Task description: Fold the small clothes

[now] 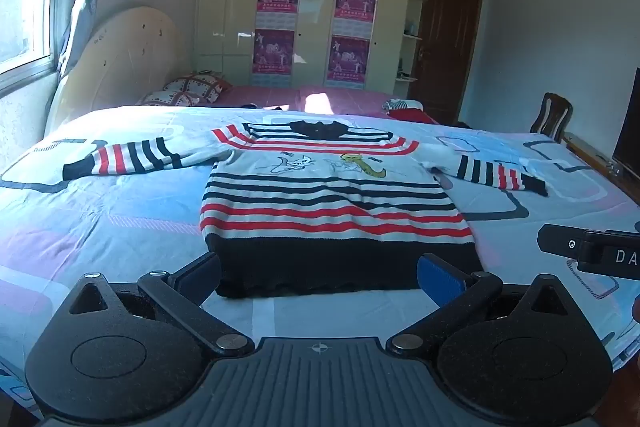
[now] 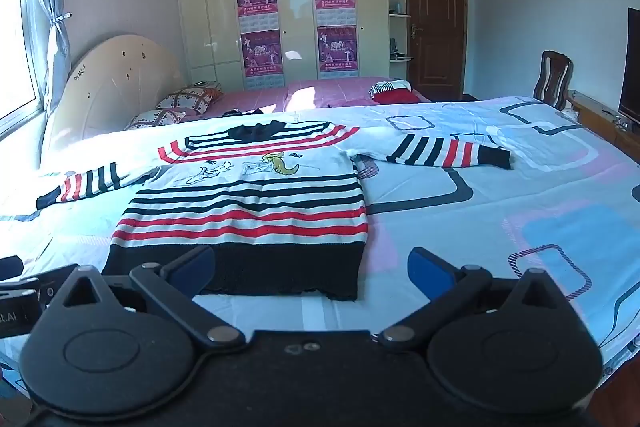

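Observation:
A small striped sweater [image 1: 328, 195], white with red and black bands and a black hem, lies flat and face up on the bed, both sleeves spread out sideways. It also shows in the right wrist view [image 2: 248, 211]. My left gripper [image 1: 320, 279] is open and empty, hovering just in front of the black hem. My right gripper [image 2: 312, 273] is open and empty, in front of the hem's right corner. The right gripper's body shows at the right edge of the left wrist view [image 1: 592, 251].
The bed cover [image 2: 500, 219] is pale blue with pink and grey shapes. A second bed with pillows [image 1: 188, 91] and folded clothes [image 2: 390, 91] stands behind. A chair [image 2: 554, 75] and a TV [image 2: 632, 67] are on the right.

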A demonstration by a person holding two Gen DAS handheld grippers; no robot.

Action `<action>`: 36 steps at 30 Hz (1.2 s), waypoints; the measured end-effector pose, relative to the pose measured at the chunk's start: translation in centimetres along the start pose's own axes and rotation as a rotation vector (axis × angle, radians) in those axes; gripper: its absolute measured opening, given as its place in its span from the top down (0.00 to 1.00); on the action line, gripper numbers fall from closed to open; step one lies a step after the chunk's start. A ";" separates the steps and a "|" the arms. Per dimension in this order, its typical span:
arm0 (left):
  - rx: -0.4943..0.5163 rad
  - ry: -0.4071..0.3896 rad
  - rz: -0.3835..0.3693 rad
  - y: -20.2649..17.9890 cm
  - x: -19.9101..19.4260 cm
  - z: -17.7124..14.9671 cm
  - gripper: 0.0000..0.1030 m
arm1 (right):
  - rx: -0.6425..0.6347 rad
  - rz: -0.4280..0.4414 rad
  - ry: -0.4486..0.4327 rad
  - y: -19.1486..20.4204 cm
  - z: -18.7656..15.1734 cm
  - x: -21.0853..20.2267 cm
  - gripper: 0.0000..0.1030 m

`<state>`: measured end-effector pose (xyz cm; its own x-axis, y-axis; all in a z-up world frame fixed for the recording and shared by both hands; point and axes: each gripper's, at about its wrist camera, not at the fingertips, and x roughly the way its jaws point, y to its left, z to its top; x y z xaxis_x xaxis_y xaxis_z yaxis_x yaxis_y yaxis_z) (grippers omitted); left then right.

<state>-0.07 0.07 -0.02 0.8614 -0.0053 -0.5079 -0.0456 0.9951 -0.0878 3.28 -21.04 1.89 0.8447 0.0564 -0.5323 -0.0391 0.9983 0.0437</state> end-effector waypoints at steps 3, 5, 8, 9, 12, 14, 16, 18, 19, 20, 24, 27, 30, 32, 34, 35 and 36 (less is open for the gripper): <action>-0.004 0.004 0.000 0.1 -0.1 -0.2 0.00 | 0.005 0.006 -0.007 -0.2 -0.1 -0.2 0.00; -0.004 0.006 0.000 0.1 -0.2 -0.2 0.00 | 0.003 0.007 -0.005 -0.3 -0.2 -0.2 0.00; -0.001 0.006 0.002 0.1 -0.1 -0.2 0.00 | 0.007 0.012 -0.006 -0.4 -0.1 -0.5 0.00; 0.000 0.006 0.001 0.1 -0.2 -0.1 0.00 | 0.006 0.013 -0.006 -0.4 0.0 -0.5 0.00; 0.008 0.003 0.009 -0.4 -0.5 -0.2 0.00 | 0.007 0.011 -0.010 -0.6 0.2 -0.6 0.00; 0.012 0.004 0.009 -0.5 -0.6 -0.3 0.00 | 0.007 0.012 -0.013 -0.8 0.4 -0.6 0.00; 0.013 0.005 0.012 -0.6 -0.5 -0.3 0.00 | 0.008 0.012 -0.016 -0.6 0.3 -0.9 0.00; 0.017 0.005 0.010 -0.7 -0.5 -0.3 0.00 | 0.010 0.011 -0.023 -0.7 -0.5 -1.2 0.00; 0.017 0.004 0.010 -0.8 -0.6 -0.3 0.00 | 0.011 0.011 -0.024 -0.7 -0.5 -1.3 0.00; 0.017 0.004 0.008 -0.8 -0.6 -0.3 0.00 | 0.011 0.011 -0.021 -0.7 -0.5 -1.1 0.00; 0.019 -0.006 -0.003 -1.0 -0.9 -0.3 0.00 | 0.010 0.011 -0.025 -0.8 -0.5 -1.2 0.00; 0.020 -0.007 -0.005 -1.1 -1.0 -0.2 0.00 | 0.012 0.011 -0.028 -0.9 -0.5 -1.3 0.00; 0.018 -0.008 -0.004 -1.2 -1.1 -0.2 0.00 | 0.010 0.011 -0.029 -0.9 -0.5 -1.4 0.00; 0.017 -0.011 -0.001 -1.2 -1.2 -0.1 0.00 | 0.008 0.012 -0.032 -1.0 -0.4 -1.5 0.00; 0.015 -0.012 -0.001 -1.1 -1.2 -0.1 0.00 | 0.005 0.012 -0.034 -1.0 -0.3 -1.5 0.00; 0.014 -0.011 -0.001 -1.1 -1.2 0.0 0.00 | 0.005 0.012 -0.035 -1.0 -0.3 -1.5 0.00; 0.014 -0.011 0.000 -1.1 -1.2 0.0 0.00 | 0.006 0.013 -0.035 -0.9 -0.3 -1.5 0.00</action>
<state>-1.11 -1.00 0.68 0.8667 -0.0045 -0.4988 -0.0383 0.9964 -0.0756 1.90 -22.02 2.41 0.8625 0.0683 -0.5015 -0.0469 0.9974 0.0552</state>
